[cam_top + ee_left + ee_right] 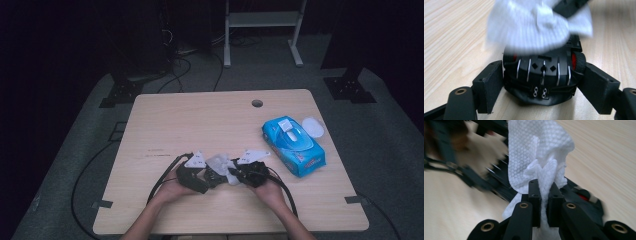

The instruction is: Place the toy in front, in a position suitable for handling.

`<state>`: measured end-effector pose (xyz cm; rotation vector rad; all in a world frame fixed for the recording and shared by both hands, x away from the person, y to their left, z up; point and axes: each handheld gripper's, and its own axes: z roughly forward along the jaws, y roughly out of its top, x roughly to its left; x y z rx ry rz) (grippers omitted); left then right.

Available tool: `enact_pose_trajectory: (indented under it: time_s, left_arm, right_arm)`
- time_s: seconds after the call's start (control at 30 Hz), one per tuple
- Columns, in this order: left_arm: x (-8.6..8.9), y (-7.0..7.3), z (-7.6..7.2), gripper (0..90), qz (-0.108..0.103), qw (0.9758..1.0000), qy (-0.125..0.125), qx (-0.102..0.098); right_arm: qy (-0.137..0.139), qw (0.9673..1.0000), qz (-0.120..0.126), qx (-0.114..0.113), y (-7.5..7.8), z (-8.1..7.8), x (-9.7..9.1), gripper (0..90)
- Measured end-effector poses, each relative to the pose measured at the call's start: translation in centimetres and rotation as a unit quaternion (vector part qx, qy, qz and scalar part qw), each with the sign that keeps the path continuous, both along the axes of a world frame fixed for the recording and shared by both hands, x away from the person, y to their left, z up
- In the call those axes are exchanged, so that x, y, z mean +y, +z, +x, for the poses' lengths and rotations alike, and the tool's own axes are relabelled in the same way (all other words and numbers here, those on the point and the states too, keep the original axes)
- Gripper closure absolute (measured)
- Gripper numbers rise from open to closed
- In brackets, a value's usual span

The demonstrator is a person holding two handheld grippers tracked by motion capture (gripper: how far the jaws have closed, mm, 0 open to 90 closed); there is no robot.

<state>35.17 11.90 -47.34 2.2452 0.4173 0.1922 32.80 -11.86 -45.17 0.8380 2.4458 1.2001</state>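
A small black toy car point(536, 95) with red wheel hubs sits on the wooden table point(200, 125) near its front edge. My left gripper point(543, 75) is shut on it, one pad against each side. A white textured wipe point(534, 27) is draped over the car's far end. My right gripper point(544, 187) is shut on a bunched fold of that wipe point(536, 147), with the car point(584, 197) just behind and below. In the high view the left gripper point(210, 176) and right gripper point(234, 174) meet nose to nose, the wipe point(220, 162) between them.
A blue pack of wet wipes point(294, 145) lies at the right of the table, with a round white lid point(313, 127) beside it. A cable hole point(257, 103) is near the far edge. A white frame point(262, 20) stands on the floor beyond.
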Motion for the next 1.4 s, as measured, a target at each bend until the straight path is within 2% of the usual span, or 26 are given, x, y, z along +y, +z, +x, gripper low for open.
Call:
enact_pose_trajectory:
  time_s: [0.07, 0.17, 0.27, 0.3, 0.4, 0.47, 0.57, 0.63, 0.8, 0.9, 1.03, 1.17, 1.27, 1.4]
  left_arm:
    - [-0.1, 0.0, -0.1, 23.3, 0.008, 0.9999, -0.005, -0.007]
    - [0.0, 0.1, -0.2, 25.4, 0.0, 1.0, -0.006, -0.007]
    - [0.1, 0.4, -0.2, 25.4, -0.015, 0.9999, -0.003, -0.005]
    - [0.1, 0.3, -0.2, 25.4, -0.016, 0.9999, -0.003, -0.004]
    - [0.1, 0.2, -0.1, 25.4, -0.011, 0.9999, -0.004, -0.004]
    - [0.0, 0.0, 0.0, 25.4, -0.001, 1.0, -0.006, -0.004]
    - [0.1, -0.1, 0.0, 25.3, 0.0, 1.0, -0.006, -0.006]
    - [0.1, 0.0, -0.1, 25.3, 0.001, 0.9999, -0.006, -0.009]
    - [0.2, 0.2, 0.0, 24.6, -0.014, 0.9999, -0.002, -0.007]
    - [0.2, 0.1, 0.0, 24.1, 0.0, 1.0, -0.003, -0.007]
    - [0.2, -0.1, 0.0, 24.0, 0.006, 1.0, 0.0, -0.005]
    - [0.3, -0.1, 0.2, 19.6, -0.003, 0.9999, 0.012, 0.001]
    - [0.2, -0.2, 0.1, 18.7, 0.004, 0.9999, 0.009, 0.0]
    - [0.0, -0.3, 0.0, 18.1, 0.012, 0.9999, 0.009, -0.006]
  right_arm:
    - [0.023, 0.9997, 0.008, -0.005, 0.0, -0.4, 1.3, 83.6]
    - [0.037, 0.9992, -0.007, -0.015, 0.1, -0.7, 2.2, 83.6]
    - [0.017, 0.9996, -0.013, -0.017, 0.2, -0.3, 1.3, 83.6]
    - [0.0, 0.9996, -0.02, -0.019, 0.2, 0.0, 0.4, 83.6]
    - [-0.02, 0.9997, -0.011, -0.008, 0.1, 0.4, -0.6, 83.7]
    - [-0.018, 0.9998, -0.008, -0.008, 0.1, 0.3, -0.5, 83.7]
    - [0.001, 1.0, -0.002, -0.006, 0.0, -0.1, 0.4, 83.6]
    - [0.006, 0.9998, -0.015, -0.013, 0.2, -0.1, 0.5, 83.8]
    - [-0.002, 0.9998, -0.019, -0.004, 0.1, 0.1, -0.3, 83.8]
    - [-0.006, 0.9998, -0.016, -0.005, 0.0, -0.1, -0.2, 83.8]
    - [-0.005, 0.9997, -0.02, -0.009, 0.1, -0.2, 0.2, 84.1]
    - [-0.008, 0.9997, -0.022, -0.003, -0.1, -0.2, 0.1, 84.2]
    - [-0.01, 0.9999, -0.01, 0.004, -0.3, -0.3, -0.1, 84.3]
    - [-0.007, 0.9999, -0.015, 0.004, -0.3, -0.5, 0.0, 84.2]
